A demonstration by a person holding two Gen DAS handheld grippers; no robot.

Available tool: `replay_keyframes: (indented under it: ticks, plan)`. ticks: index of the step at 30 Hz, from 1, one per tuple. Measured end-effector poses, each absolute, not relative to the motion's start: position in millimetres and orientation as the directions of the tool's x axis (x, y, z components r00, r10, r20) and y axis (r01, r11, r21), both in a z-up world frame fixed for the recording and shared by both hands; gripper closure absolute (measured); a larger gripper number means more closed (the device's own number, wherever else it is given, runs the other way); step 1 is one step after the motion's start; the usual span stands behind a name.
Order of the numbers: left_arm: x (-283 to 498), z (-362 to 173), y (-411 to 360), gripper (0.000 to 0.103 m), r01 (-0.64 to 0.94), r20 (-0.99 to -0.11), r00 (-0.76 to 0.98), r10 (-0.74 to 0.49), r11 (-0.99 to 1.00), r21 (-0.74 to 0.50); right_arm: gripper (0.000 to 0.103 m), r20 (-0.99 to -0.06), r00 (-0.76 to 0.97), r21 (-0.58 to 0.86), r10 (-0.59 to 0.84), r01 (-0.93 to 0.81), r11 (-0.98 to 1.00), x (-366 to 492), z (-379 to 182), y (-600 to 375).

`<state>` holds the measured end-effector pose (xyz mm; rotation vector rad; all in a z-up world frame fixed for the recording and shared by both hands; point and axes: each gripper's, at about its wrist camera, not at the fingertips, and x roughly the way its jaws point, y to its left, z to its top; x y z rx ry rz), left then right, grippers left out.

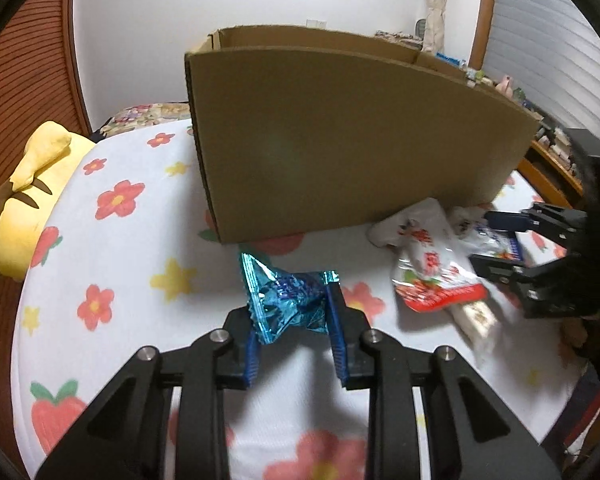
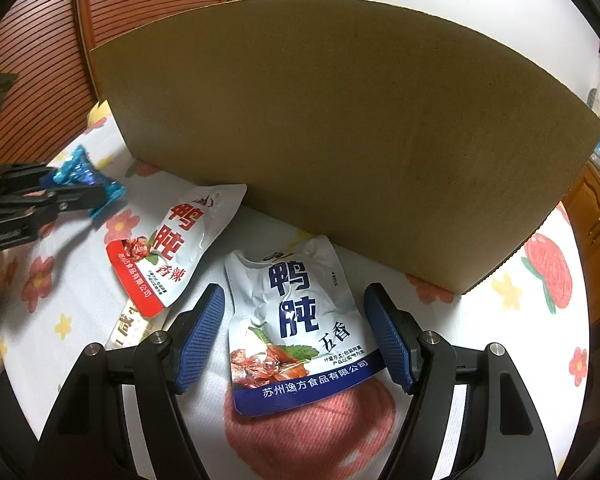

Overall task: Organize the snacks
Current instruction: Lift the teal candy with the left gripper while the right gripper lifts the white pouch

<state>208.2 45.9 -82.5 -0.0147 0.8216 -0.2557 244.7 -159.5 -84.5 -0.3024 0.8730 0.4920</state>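
My left gripper (image 1: 294, 312) is shut on a shiny blue candy packet (image 1: 284, 300) and holds it in front of the open cardboard box (image 1: 340, 144). It also shows at the left of the right wrist view (image 2: 82, 194) with the blue packet (image 2: 74, 174). My right gripper (image 2: 296, 328) is open, its fingers either side of a white and blue duck snack pouch (image 2: 292, 332) lying on the cloth. A white and red duck snack pouch (image 2: 172, 248) lies to its left, also in the left wrist view (image 1: 428, 264).
The box's near wall (image 2: 360, 140) stands tall just behind the pouches. A beige snack bar (image 2: 128, 330) lies under the red pouch. A yellow plush toy (image 1: 28, 200) sits at the left edge of the flowered cloth (image 1: 120, 280). Wooden shelves (image 1: 552, 160) stand at right.
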Motion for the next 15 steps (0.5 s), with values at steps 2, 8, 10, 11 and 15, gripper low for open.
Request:
replay_keyframes:
  ticks: [2,8,10,11,15]
  plan:
    - [196.9,-77.0,42.2,0.076,0.234,-0.711,0.662,-0.238,0.967,-0.105,0.029,-0.790,0.542,-0.054,0.287,-0.527,0.848,244.5,-84.5,-159.6]
    - [172.8,-64.5,33.8,0.076,0.268,-0.682,0.684,-0.260,0.959,-0.097,0.029,-0.790,0.542,-0.054,0.287,-0.527,0.848,244.5,-84.6,-159.8]
    - [166.4,-62.1,30.7,0.076,0.274,-0.675,0.690,-0.261,0.957,-0.090,0.029,-0.790,0.542,-0.054,0.287,-0.527,0.848,243.9,-84.5,-160.8]
    - [162.4,-60.5,28.1,0.076,0.279,-0.671,0.693,-0.263,0.956,-0.087,0.029,-0.790,0.542,-0.054,0.287,-0.527,0.848,244.6,-84.6,-159.7]
    - [154.0,-57.1,22.5,0.076,0.295,-0.661,0.694,-0.284,0.951,-0.098,0.029,-0.790,0.542,-0.053,0.287,-0.527,0.848,244.2,-84.6,-160.5]
